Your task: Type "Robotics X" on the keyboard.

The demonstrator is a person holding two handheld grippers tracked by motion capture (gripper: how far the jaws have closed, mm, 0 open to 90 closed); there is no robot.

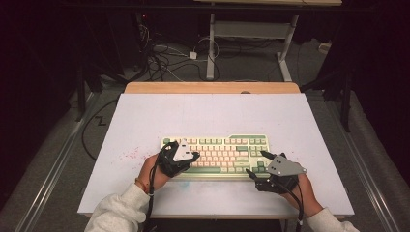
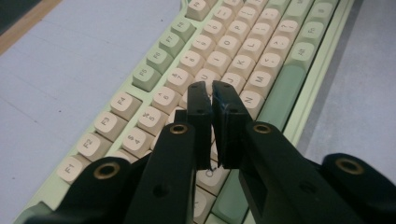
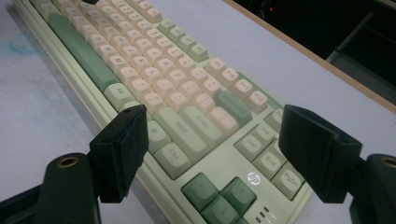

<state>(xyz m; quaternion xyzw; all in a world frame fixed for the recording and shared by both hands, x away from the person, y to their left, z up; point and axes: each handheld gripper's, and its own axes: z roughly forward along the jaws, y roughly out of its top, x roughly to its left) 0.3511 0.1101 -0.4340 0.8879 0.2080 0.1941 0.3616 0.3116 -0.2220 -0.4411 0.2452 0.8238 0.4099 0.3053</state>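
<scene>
A pale green keyboard point(image 1: 217, 154) with cream and green keys lies on the white tabletop point(image 1: 203, 111), near its front edge. My left gripper point(image 1: 196, 155) hovers over the keyboard's left half with its jaws together. In the left gripper view the keyboard point(image 2: 243, 46) runs away to the upper right, and the left gripper point(image 2: 209, 91) sits just above the letter keys with only a thin slit between its pads and nothing in it. My right gripper point(image 1: 255, 162) is at the keyboard's right end, open wide. In the right gripper view the right gripper point(image 3: 212, 116) straddles the shift, enter and arrow keys of the keyboard point(image 3: 140, 60) without touching them.
A wooden strip point(image 1: 212, 87) borders the table's far edge. Faint pink specks point(image 1: 130, 154) mark the surface left of the keyboard. Beyond the table, cables point(image 1: 164, 58) lie on the floor beside another desk's white legs point(image 1: 211, 53). Bare tabletop stretches behind the keyboard.
</scene>
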